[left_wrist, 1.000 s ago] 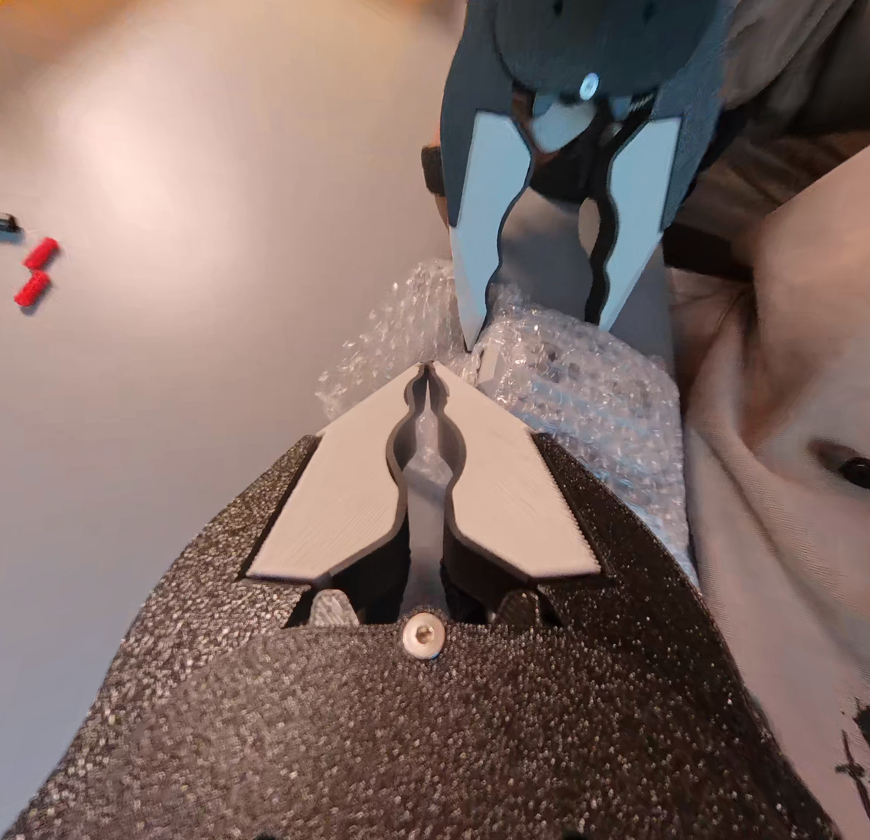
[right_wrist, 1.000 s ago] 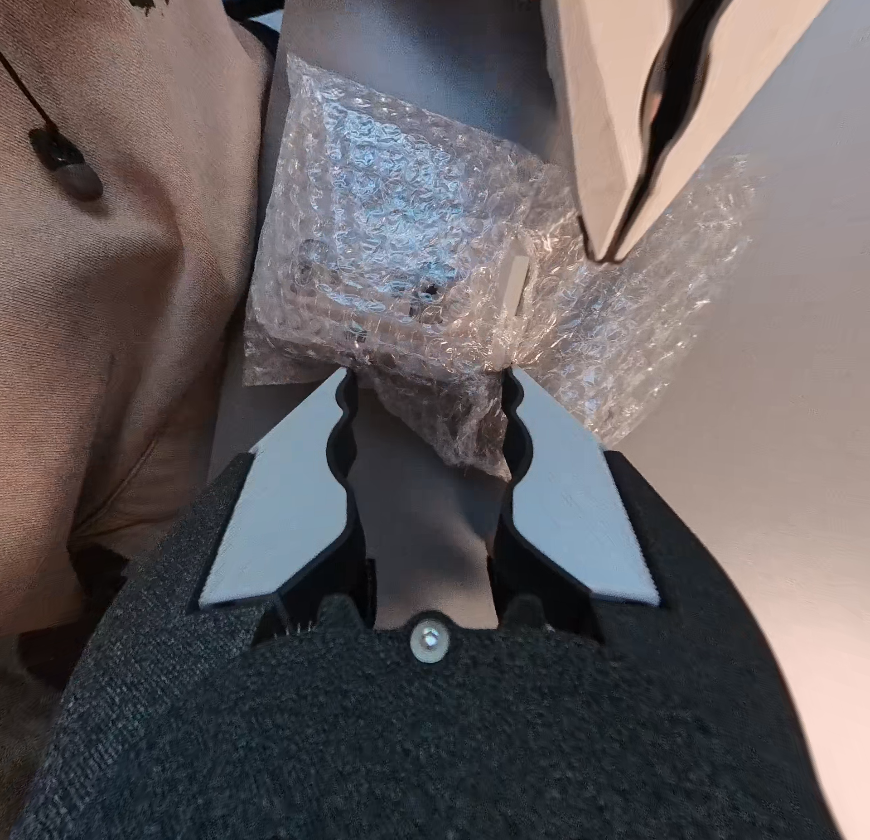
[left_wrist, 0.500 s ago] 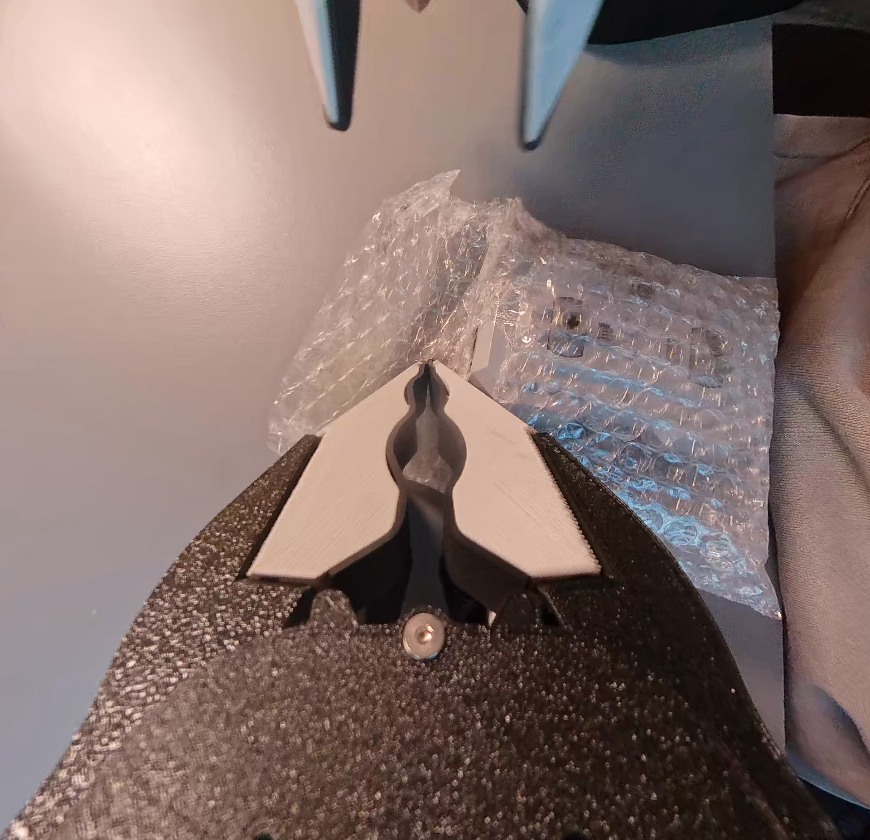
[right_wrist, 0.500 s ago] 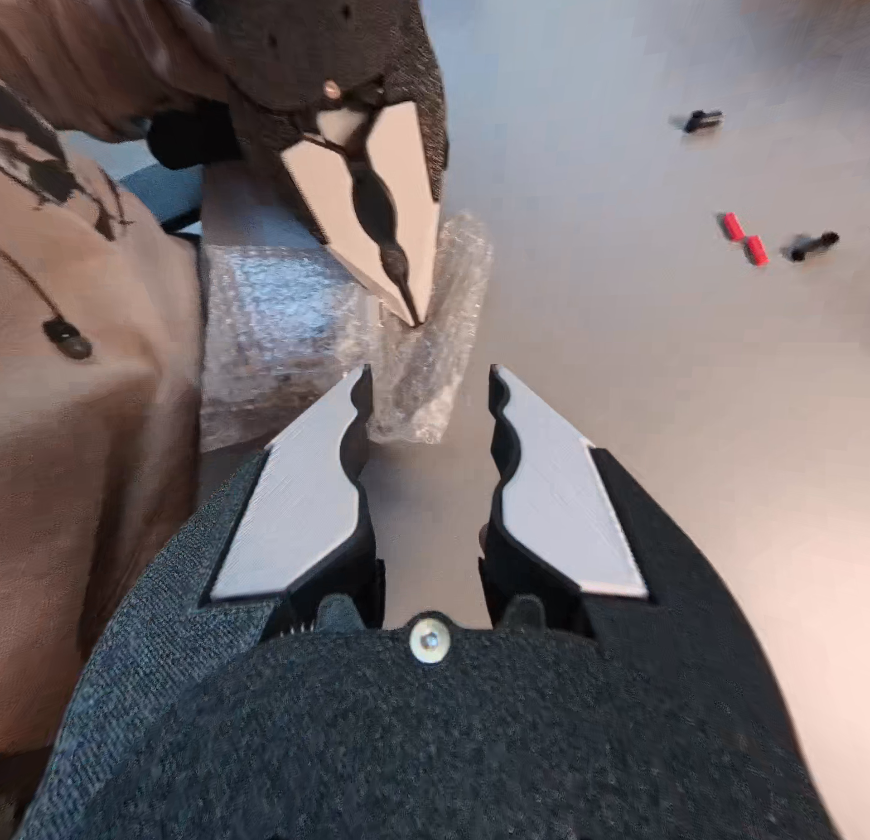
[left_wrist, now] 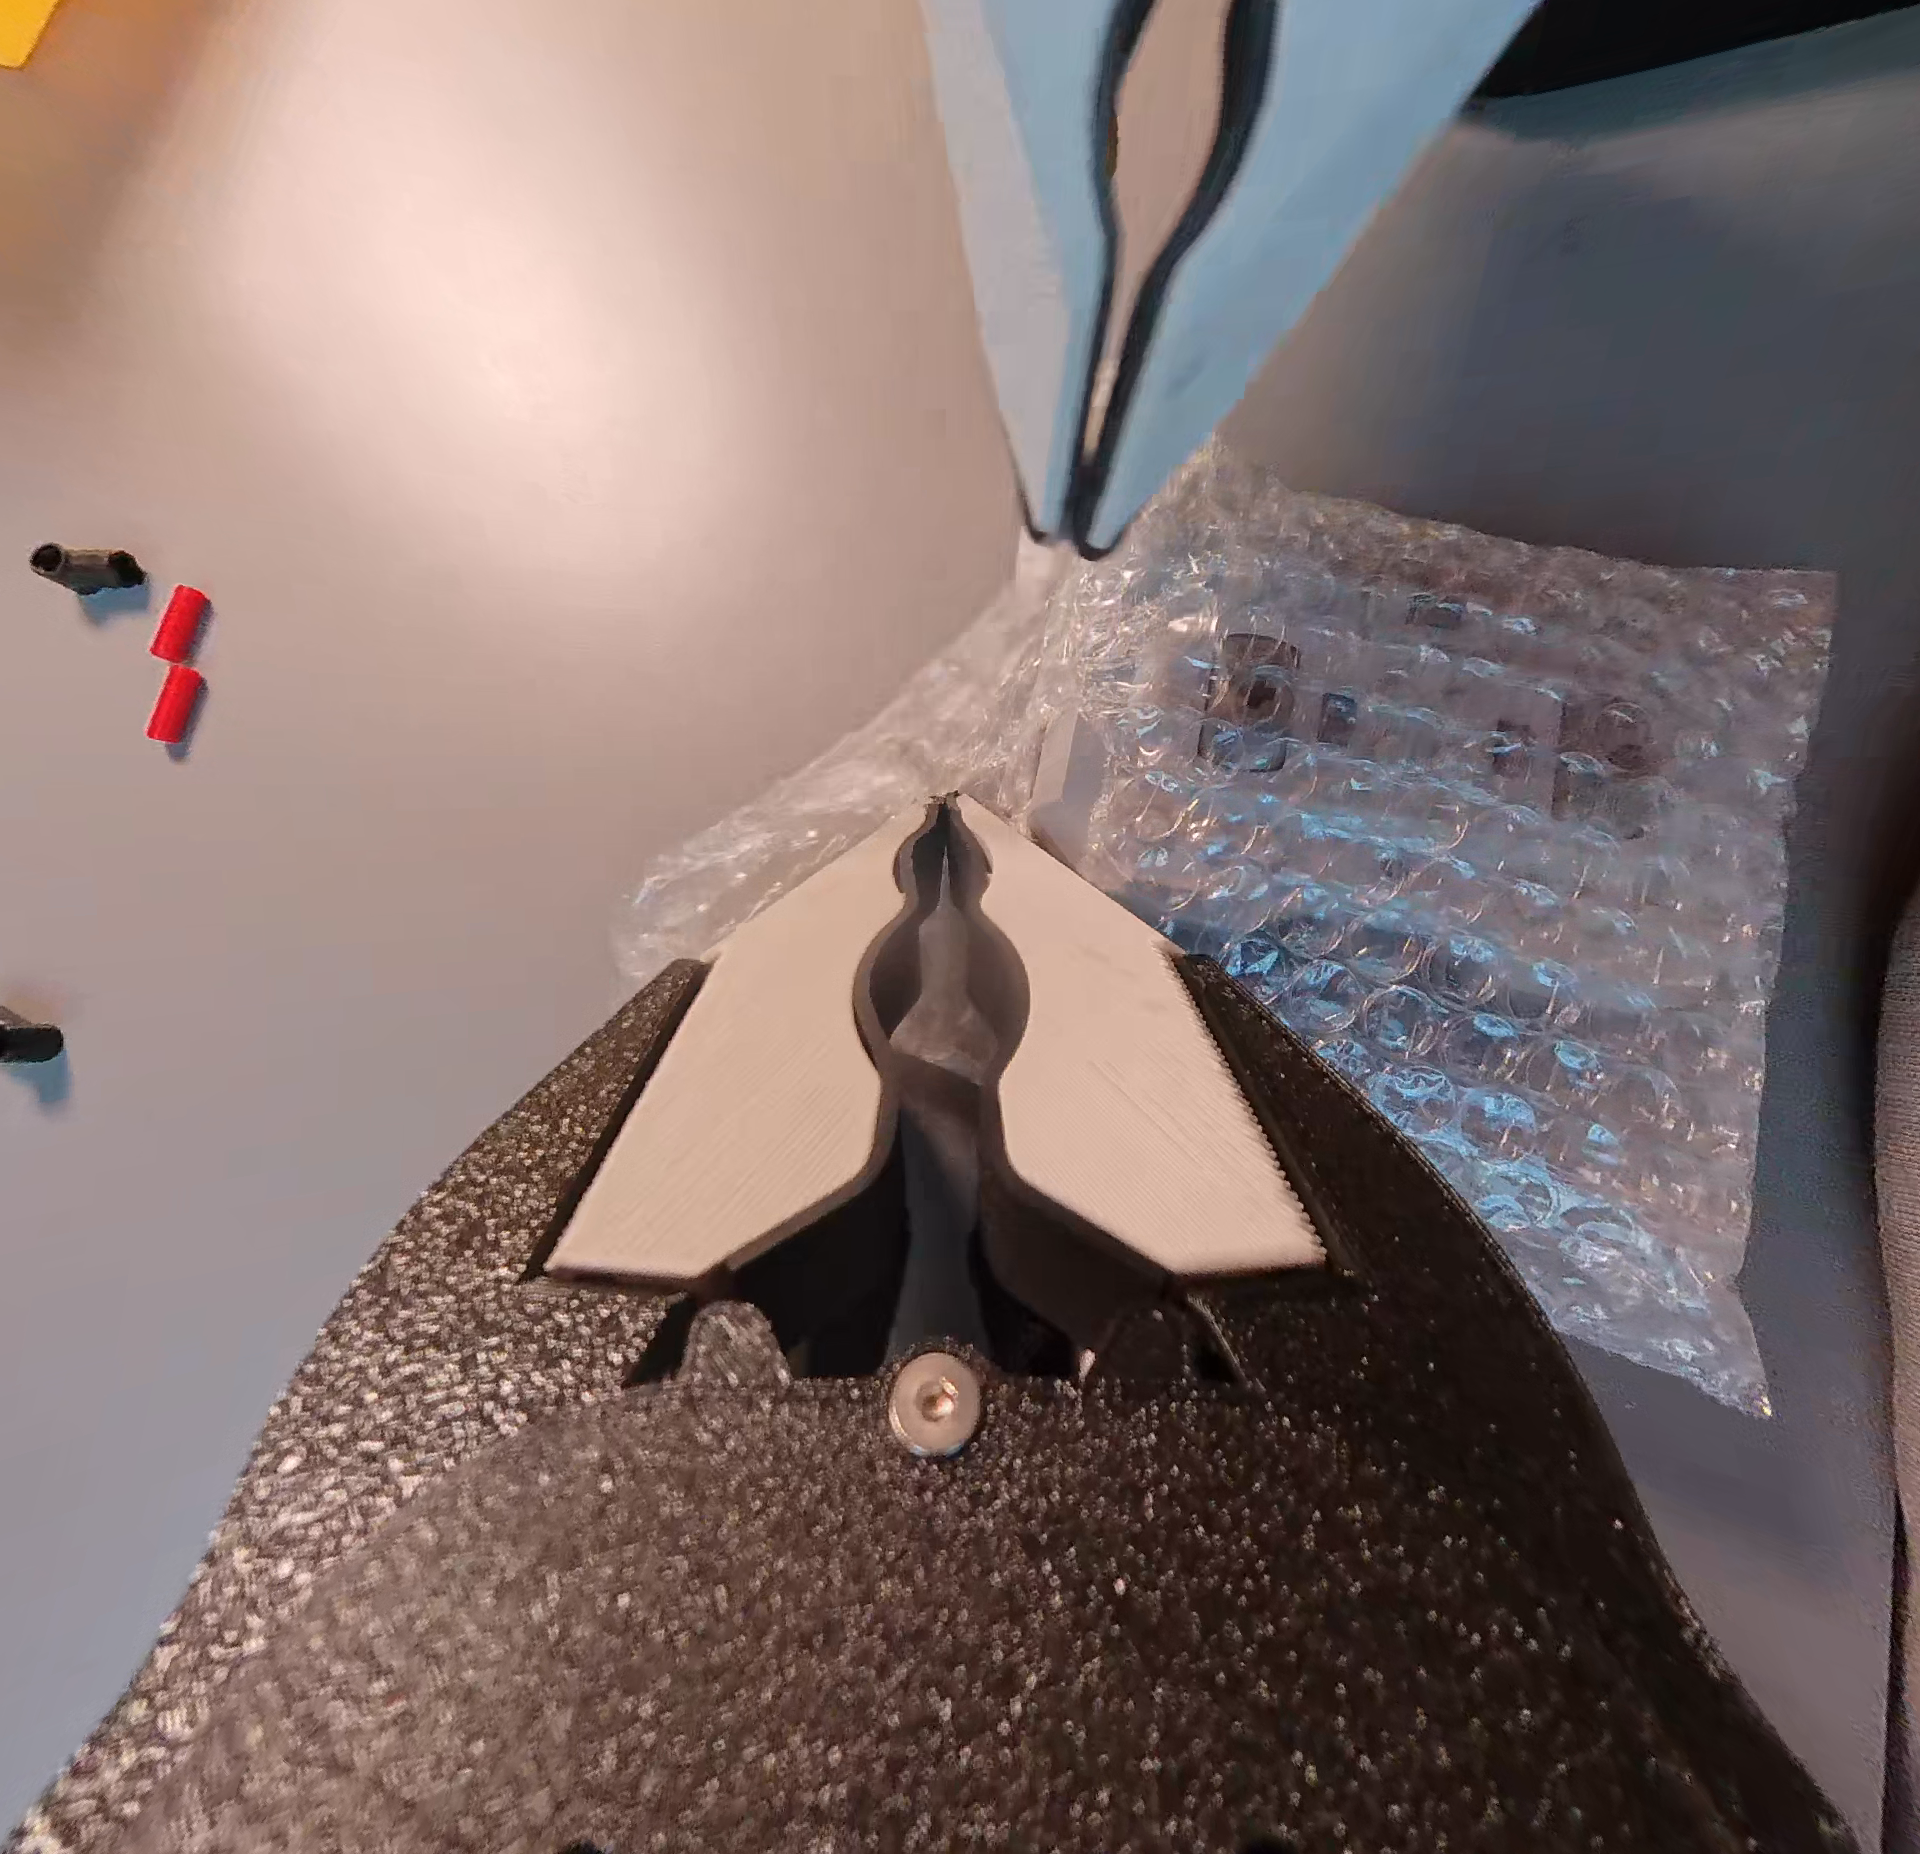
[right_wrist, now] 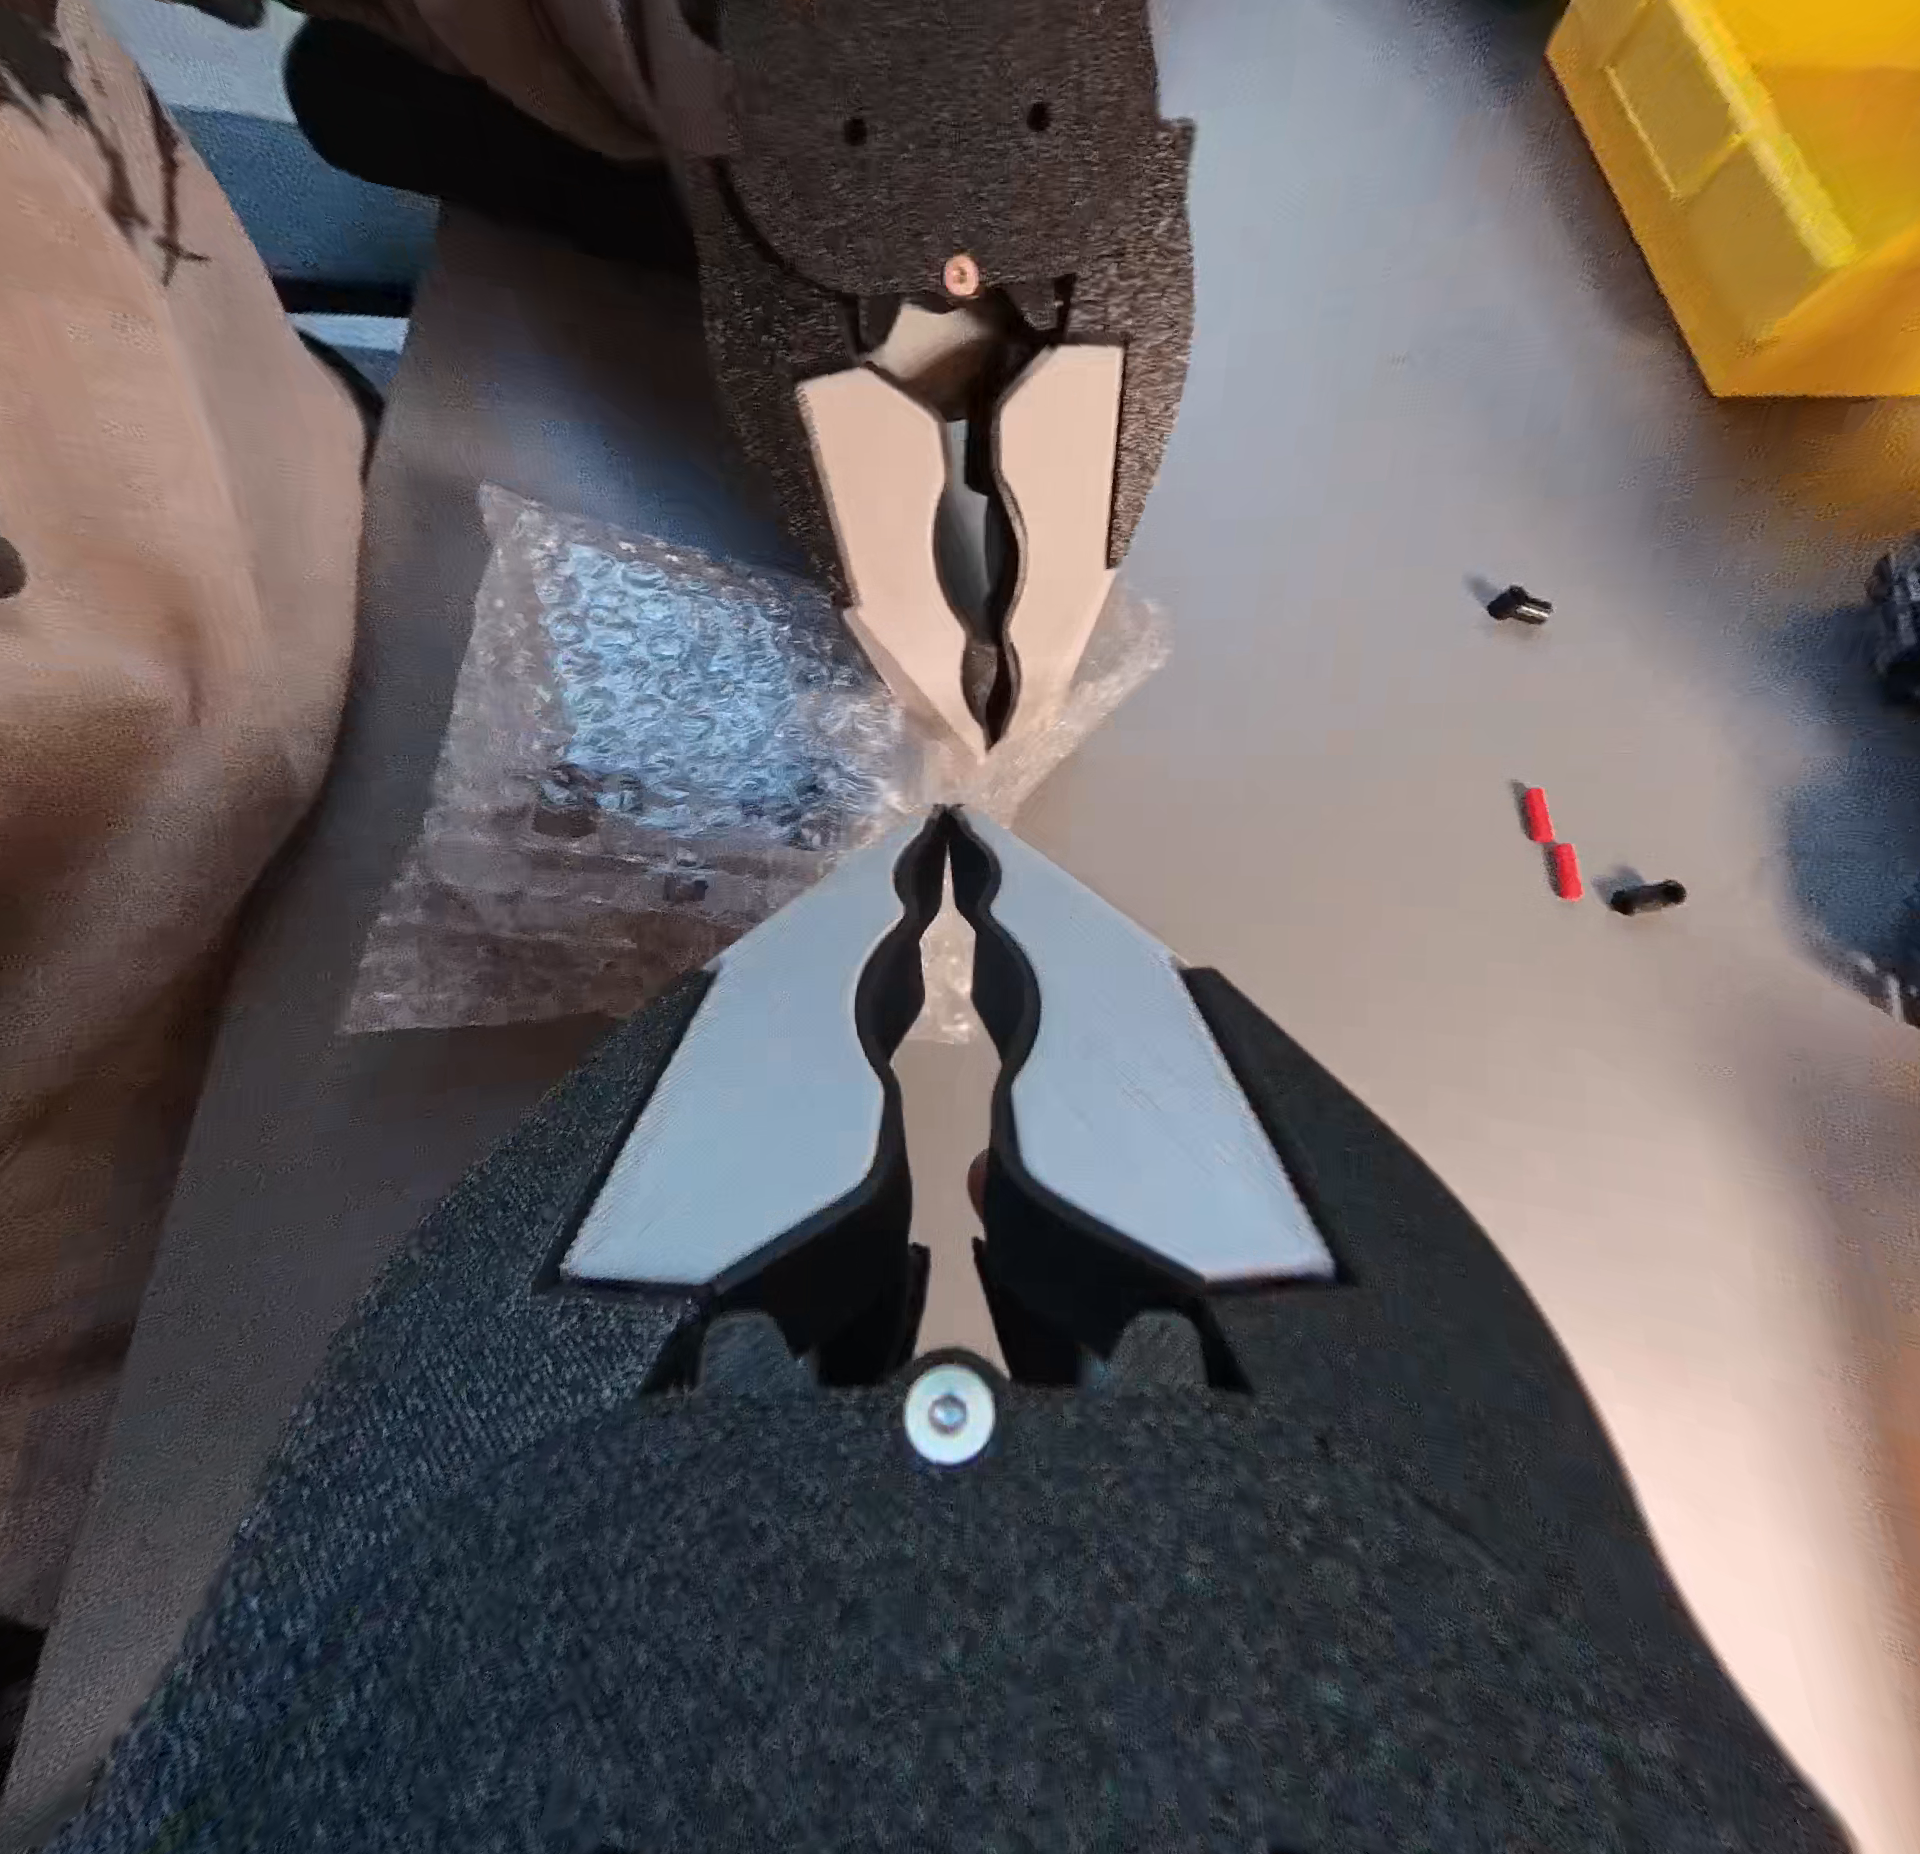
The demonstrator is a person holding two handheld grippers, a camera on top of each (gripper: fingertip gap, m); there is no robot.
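A clear bubble-wrap bag (left_wrist: 1455, 869) lies on the grey table (left_wrist: 468, 350). A white part with dark pieces shows through the wrap. My left gripper (left_wrist: 945, 802) is shut on the bag's crumpled loose end, with wrap showing between its fingers. My right gripper (right_wrist: 948, 812) is shut on the same loose end of the bag (right_wrist: 644, 713) from the opposite side. The two grippers meet tip to tip. The right gripper (left_wrist: 1070, 547) shows at the top of the left wrist view. The left gripper (right_wrist: 987, 744) shows at the top of the right wrist view.
Two small red cylinders (right_wrist: 1548, 838) and black pins (right_wrist: 1647, 895) lie loose on the table; they also show in the left wrist view (left_wrist: 171, 661). A yellow bin (right_wrist: 1766, 163) stands at the far right. A person's beige garment (right_wrist: 125, 557) lies beside the bag. Across from one pair of fingers to the other is roughly 6 cm.
My right gripper drew back from the bag open, then came in at the loose end and shut on it opposite the left gripper. The left gripper stayed shut on the wrap throughout.
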